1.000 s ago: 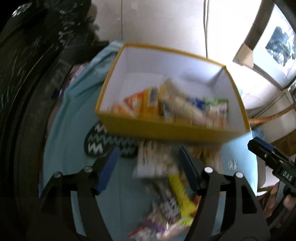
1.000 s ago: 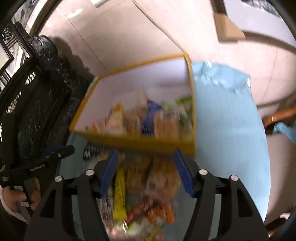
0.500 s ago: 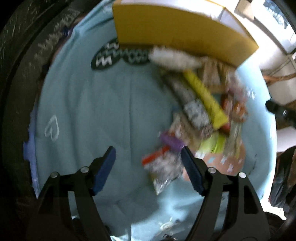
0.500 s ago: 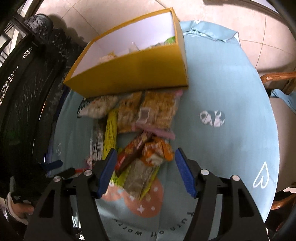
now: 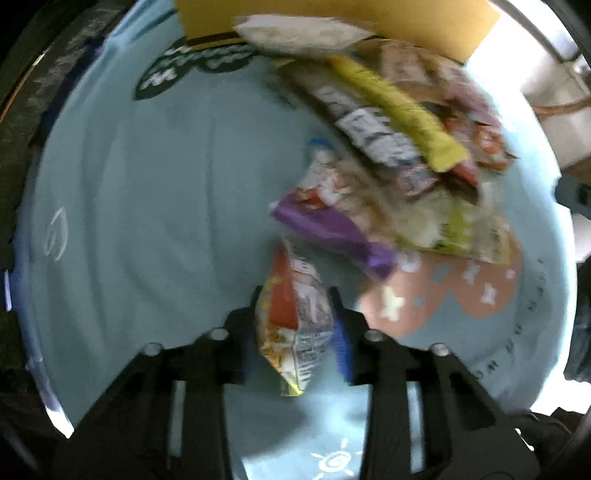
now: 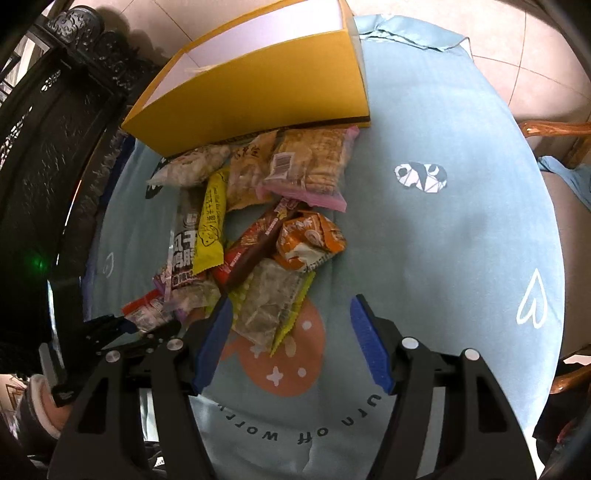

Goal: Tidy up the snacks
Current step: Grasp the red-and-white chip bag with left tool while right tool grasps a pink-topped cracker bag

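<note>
A pile of snack packets (image 6: 258,206) lies on the light blue tablecloth in front of a yellow box (image 6: 255,92). My left gripper (image 5: 295,314) is shut on a red and silver snack packet (image 5: 295,325) at the near left end of the pile; it also shows in the right wrist view (image 6: 125,328). A purple packet (image 5: 328,232) and a yellow-green stick packet (image 5: 402,110) lie beyond it. My right gripper (image 6: 291,332) is open and empty, over the near edge of a clear green-edged packet (image 6: 269,302). An orange packet (image 6: 310,240) and a pink-edged cracker bag (image 6: 310,162) lie further out.
The round table's cloth (image 6: 461,229) carries printed hearts and an orange shape. Dark carved furniture (image 6: 48,129) stands to the left. A wooden chair (image 6: 554,133) stands at the right. The yellow box also shows in the left wrist view (image 5: 332,18).
Both grippers pulled back from the box toward the near side of the pile. The left gripper, open before, has closed on the red and silver packet. The right gripper stays open.
</note>
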`<state>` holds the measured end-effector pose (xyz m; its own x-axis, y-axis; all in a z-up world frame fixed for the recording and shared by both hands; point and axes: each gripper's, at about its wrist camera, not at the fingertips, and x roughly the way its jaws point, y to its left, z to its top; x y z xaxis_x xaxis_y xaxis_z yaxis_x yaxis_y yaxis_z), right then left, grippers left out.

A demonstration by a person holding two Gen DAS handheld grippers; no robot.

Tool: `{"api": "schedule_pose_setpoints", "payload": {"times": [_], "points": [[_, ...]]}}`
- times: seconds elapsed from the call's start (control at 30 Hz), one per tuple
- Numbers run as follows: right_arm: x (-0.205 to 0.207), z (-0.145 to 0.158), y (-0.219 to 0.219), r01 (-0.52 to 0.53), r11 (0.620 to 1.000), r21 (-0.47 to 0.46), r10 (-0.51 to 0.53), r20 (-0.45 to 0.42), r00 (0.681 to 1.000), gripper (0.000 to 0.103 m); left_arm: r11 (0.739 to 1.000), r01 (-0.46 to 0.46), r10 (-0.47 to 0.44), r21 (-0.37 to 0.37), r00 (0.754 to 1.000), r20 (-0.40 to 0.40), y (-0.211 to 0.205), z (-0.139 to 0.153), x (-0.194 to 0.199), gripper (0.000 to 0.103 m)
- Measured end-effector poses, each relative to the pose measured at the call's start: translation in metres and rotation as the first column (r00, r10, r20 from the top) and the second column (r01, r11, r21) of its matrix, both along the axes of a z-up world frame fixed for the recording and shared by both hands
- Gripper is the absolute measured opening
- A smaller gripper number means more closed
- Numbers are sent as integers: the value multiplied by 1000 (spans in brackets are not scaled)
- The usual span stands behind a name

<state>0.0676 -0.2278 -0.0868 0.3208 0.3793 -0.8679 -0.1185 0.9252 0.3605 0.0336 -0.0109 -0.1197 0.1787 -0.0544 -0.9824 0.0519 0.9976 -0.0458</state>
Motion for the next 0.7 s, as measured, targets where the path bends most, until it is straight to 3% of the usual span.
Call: {"api": "schedule_pose_setpoints", "payload": {"times": [0.23,0.5,0.7], "points": [[26,6,-3,59,998,3,-59,46,997,67,999,-40,41,-19,997,69,17,39,2,30],[85,3,20,130,984,-123,-118,102,988,67,992,-101,111,-73,983,149,26,81,27,31],[108,-10,52,64,968,-244,-41,100,994,67,990,-104,117,-95,982,146,28,83,43,31]]}}
